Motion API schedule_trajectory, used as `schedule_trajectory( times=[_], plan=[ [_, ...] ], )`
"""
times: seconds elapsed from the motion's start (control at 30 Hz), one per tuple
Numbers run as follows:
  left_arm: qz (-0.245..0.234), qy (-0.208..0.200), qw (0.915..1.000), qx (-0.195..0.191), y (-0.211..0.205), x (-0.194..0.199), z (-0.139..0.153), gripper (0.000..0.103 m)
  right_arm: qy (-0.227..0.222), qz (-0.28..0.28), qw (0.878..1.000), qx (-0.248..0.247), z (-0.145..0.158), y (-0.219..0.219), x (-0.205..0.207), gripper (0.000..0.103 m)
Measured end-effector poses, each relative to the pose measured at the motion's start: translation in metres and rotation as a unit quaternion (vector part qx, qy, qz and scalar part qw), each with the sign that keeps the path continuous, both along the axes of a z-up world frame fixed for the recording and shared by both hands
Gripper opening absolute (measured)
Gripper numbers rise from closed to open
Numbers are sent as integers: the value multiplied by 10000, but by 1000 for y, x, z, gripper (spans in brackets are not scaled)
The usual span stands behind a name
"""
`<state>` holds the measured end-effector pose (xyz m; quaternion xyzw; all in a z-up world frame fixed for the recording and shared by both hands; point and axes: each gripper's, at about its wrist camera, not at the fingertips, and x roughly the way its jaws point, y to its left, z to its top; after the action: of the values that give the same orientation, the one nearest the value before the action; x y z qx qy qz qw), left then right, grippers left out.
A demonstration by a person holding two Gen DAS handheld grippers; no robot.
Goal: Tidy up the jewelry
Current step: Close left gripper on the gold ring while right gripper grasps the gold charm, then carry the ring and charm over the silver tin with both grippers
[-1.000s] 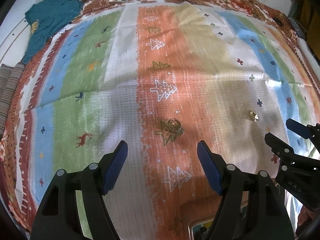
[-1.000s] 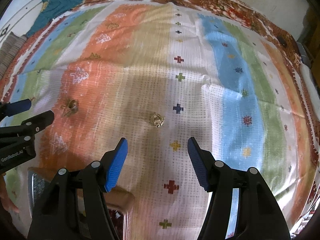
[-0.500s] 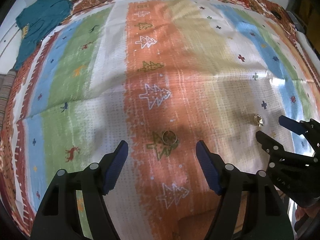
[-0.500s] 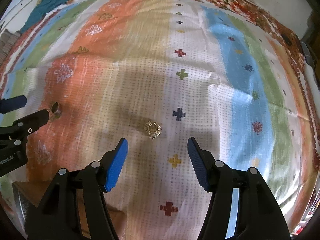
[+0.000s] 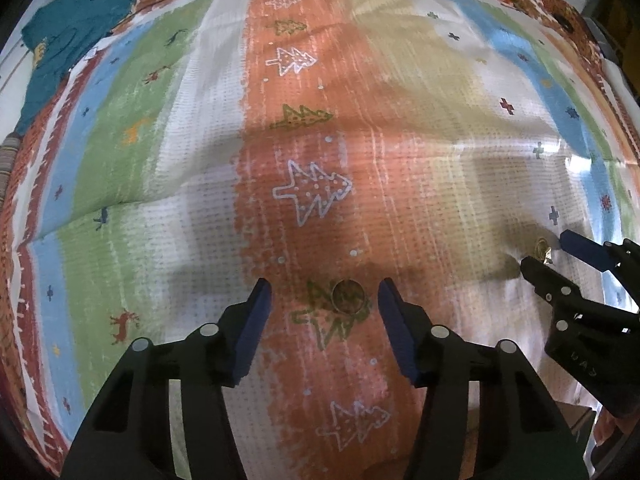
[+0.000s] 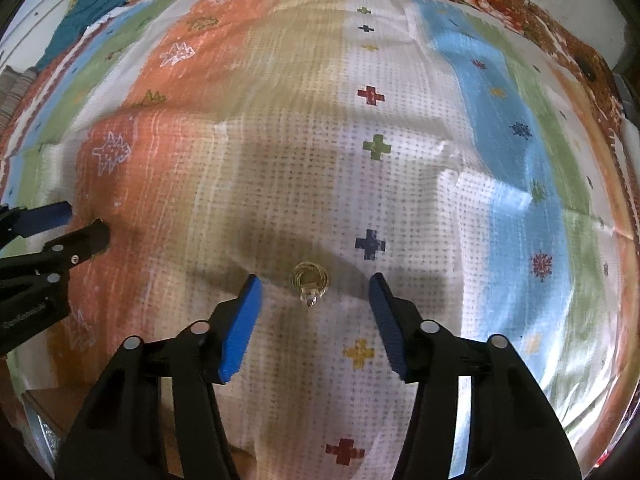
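Note:
A plain gold ring (image 5: 349, 297) lies on the orange stripe of the striped bedspread (image 5: 168, 184), right between the tips of my open left gripper (image 5: 325, 294). A gold ring with a clear stone (image 6: 310, 281) lies on the white stripe, between the tips of my open right gripper (image 6: 313, 289); it also shows in the left wrist view (image 5: 542, 249), next to the right gripper (image 5: 548, 251). The left gripper (image 6: 82, 222) shows at the left edge of the right wrist view and hides the plain ring there.
A teal garment (image 5: 68, 32) lies at the far left corner of the bed. A brown box corner (image 6: 44, 412) sits at the near left, partly hidden behind my right gripper. The bedspread has creases across its middle.
Both grippers have moved forward and down toward the bedspread. Each ring now sits between its gripper's open fingertips rather than well ahead of them.

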<state>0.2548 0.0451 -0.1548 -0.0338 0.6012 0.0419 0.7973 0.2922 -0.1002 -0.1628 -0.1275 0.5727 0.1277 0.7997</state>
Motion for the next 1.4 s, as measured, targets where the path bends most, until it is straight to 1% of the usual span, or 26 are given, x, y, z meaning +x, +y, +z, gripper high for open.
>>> schedule_trajectory(
  times=[0.07, 0.1, 0.17, 0.2, 0.23, 0.27, 0.3, 0.37, 0.7, 0.97, 1.2, 1.4],
  plan=[
    [-37, 57, 10000, -65, -1, 2, -3, 41, -1, 14, 10000, -30, 0, 0, 0, 41],
    [-55, 56, 10000, -31, -2, 2, -4, 39, 3, 16, 10000, -36, 0, -1, 1, 38],
    [-86, 59, 9999, 74, -3, 2, -5, 35, 25, 11, 10000, -24, 0, -2, 0, 28],
    [-107, 55, 9999, 111, -4, 1, -5, 26, 31, 17, 10000, -14, 0, -3, 1, 25],
    [-119, 57, 9998, 129, -5, 2, -6, 21, 33, 27, 10000, 0, 0, -2, 0, 19],
    [-121, 63, 9998, 133, -5, 2, -6, 18, 25, 41, 10000, 4, 0, -2, -1, 16],
    [-125, 57, 9998, 118, -4, 1, -5, 18, 13, 53, 10000, 1, 0, -2, -1, 16],
    [-121, 44, 9999, 65, -4, 0, -3, 18, 5, 82, 10000, 23, 1, -1, -4, 11],
    [-220, -182, 9995, 126, -12, -13, 17, 18, -108, 158, 9998, 90, 14, -1, -18, 10],
    [-295, -378, 9987, 183, -17, -31, 41, 18, -362, 256, 9988, 215, 42, 1, -38, 10],
    [-375, -618, 9974, 14, -26, -47, 66, 18, -516, 330, 9976, 308, 61, 1, -54, 10],
    [-469, -764, 9959, -73, -36, -62, 81, 18, -577, 348, 9970, 370, 69, -2, -65, 10]
  ],
)
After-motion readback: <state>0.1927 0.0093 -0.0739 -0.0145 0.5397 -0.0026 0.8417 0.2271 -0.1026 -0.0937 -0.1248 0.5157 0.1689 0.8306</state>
